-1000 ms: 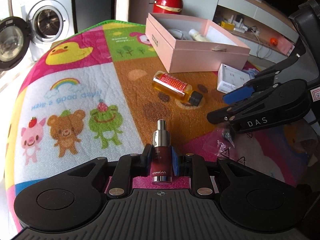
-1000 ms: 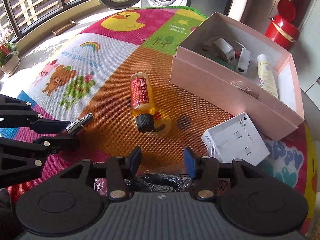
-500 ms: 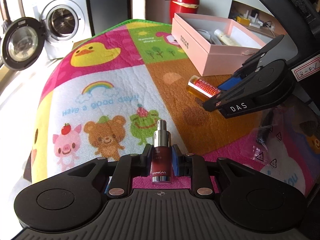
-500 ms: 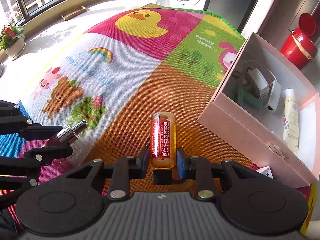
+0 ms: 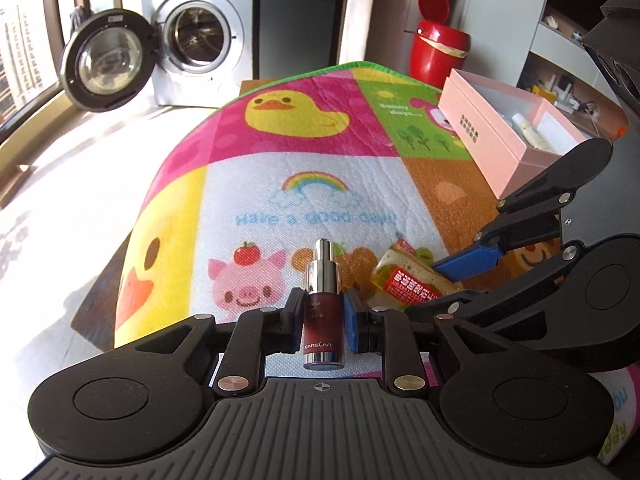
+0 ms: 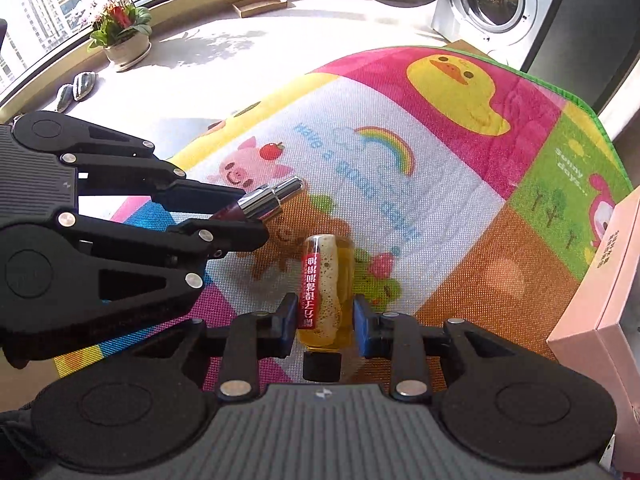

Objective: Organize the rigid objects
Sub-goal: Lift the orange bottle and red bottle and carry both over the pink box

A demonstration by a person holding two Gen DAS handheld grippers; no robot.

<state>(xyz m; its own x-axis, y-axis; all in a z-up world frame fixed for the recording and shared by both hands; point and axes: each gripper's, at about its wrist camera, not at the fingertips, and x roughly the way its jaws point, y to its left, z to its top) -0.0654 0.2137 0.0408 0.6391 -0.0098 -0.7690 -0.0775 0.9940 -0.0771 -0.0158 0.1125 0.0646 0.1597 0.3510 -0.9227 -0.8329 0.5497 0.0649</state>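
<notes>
We log 2 bottles, each clamped lengthwise: serum bottle (image 5: 322, 316) in left gripper (image 5: 322, 322), amber bottle (image 6: 325, 292) in right gripper (image 6: 325, 322), the pink box (image 5: 508, 128) lying ahead-right, nearer the right.

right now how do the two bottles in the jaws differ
The serum bottle is dark red with a silver pump top; the oil bottle is clear amber with a red label and black cap. The serum bottle looks slimmer. Both are clamped, one per gripper.

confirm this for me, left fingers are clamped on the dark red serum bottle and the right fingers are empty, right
Not quite: the right gripper is shut on the yellow liquid bottle with the red label, as the right wrist view shows. The left gripper does clamp the dark red serum bottle.
</notes>
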